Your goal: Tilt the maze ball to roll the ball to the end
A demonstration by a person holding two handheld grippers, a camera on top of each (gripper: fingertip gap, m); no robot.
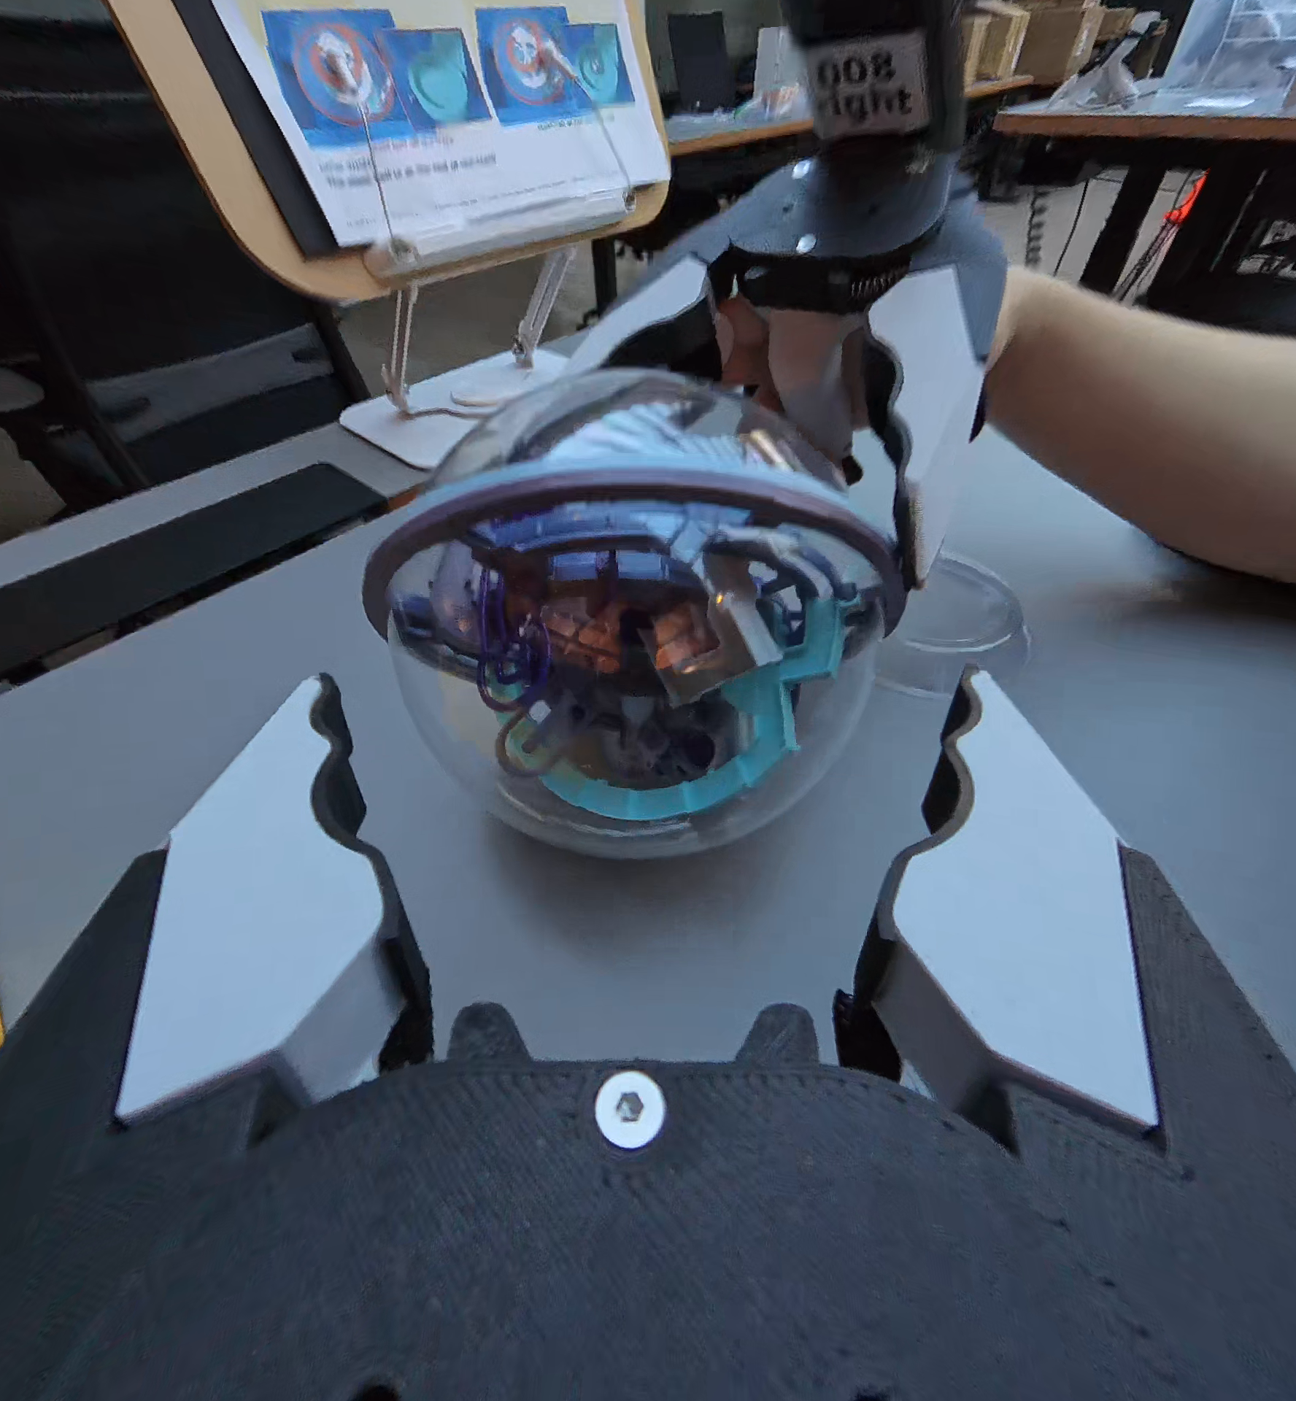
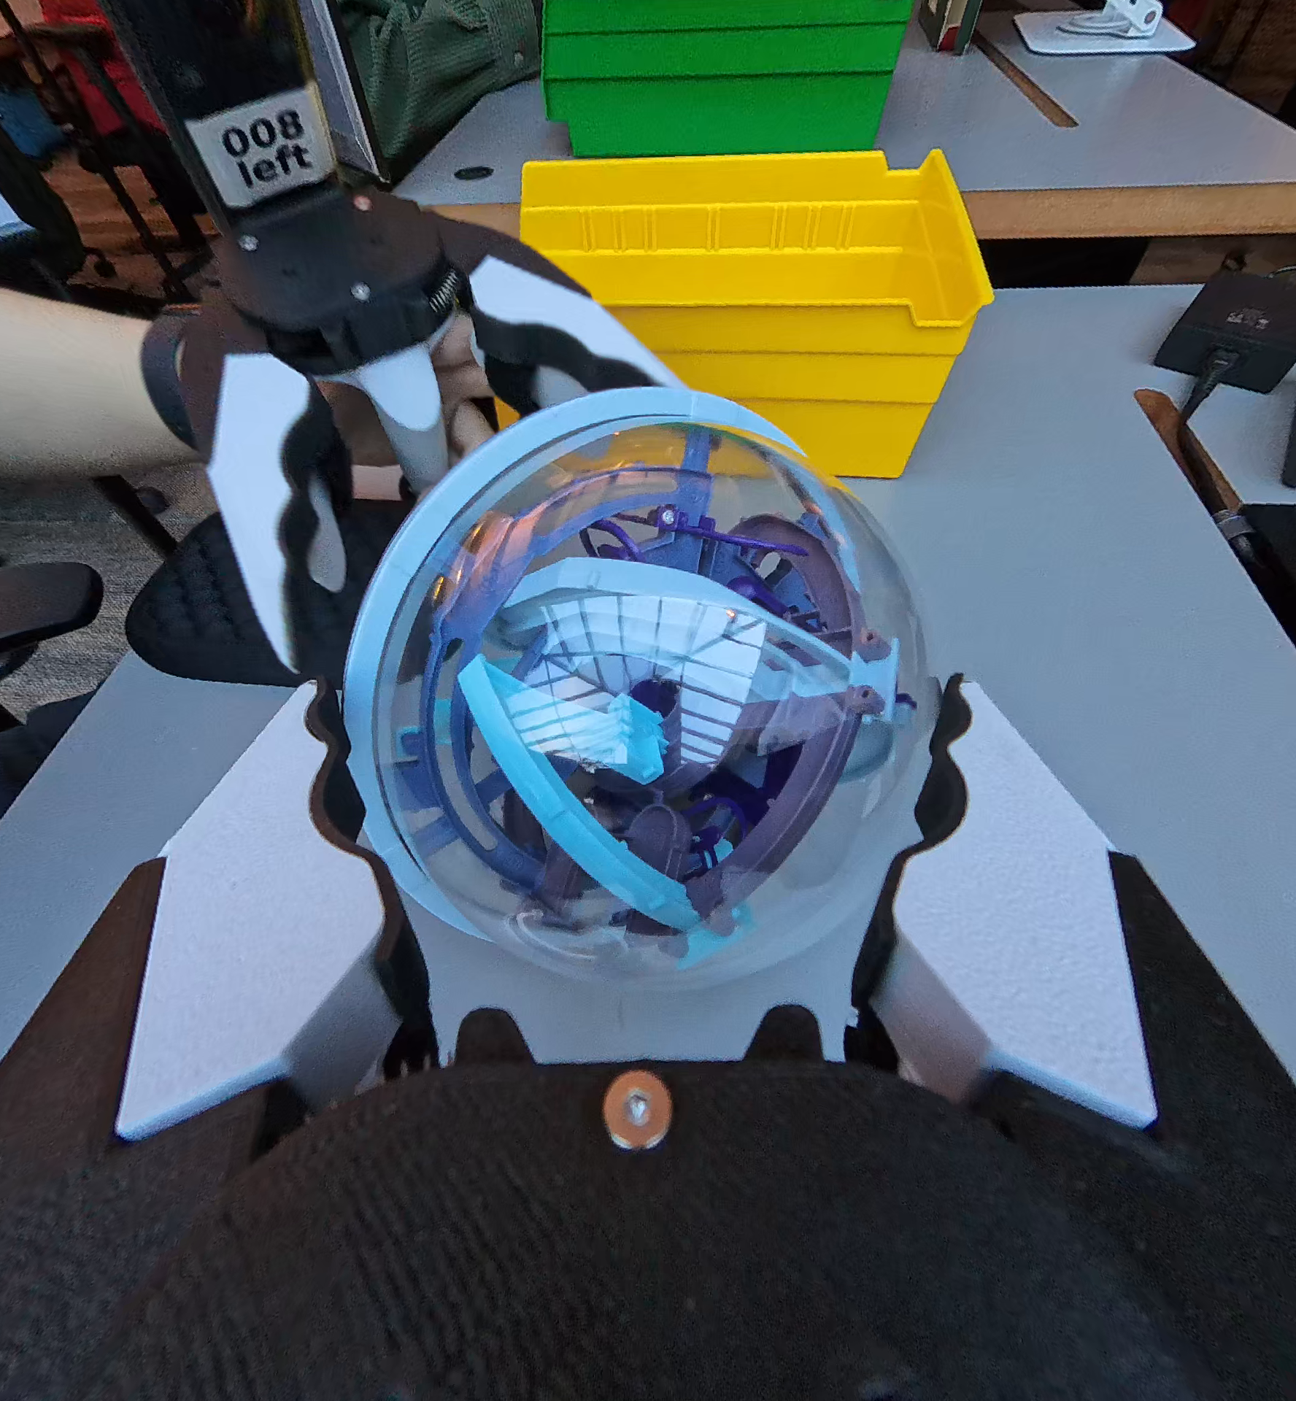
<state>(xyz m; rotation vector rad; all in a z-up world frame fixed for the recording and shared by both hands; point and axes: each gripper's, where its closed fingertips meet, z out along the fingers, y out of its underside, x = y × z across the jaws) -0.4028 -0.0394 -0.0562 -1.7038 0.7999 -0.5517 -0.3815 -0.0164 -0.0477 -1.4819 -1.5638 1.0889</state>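
Observation:
The maze ball [image 1: 630,622] is a clear sphere with a pale blue ring and blue, teal and purple tracks inside. It rests on the grey table [image 1: 137,758]. My right gripper [image 2: 637,697] has a jaw against each side of the sphere [image 2: 630,705]; from the left wrist view its fingers [image 1: 933,394] come down over the far side. My left gripper [image 1: 645,682] is open, its tips flanking the ball's near side with small gaps. Its fingers [image 2: 251,470] show behind the ball in the right wrist view. I cannot pick out the small ball inside.
A clear plastic cup-like stand [image 1: 956,614] sits just behind the ball. A yellow bin [image 2: 743,303] and a green bin [image 2: 705,76] stand beyond it. A sheet holder [image 1: 417,152] is at the far edge, and a black adapter [image 2: 1236,326] to the side. A forearm [image 1: 1160,424] reaches in.

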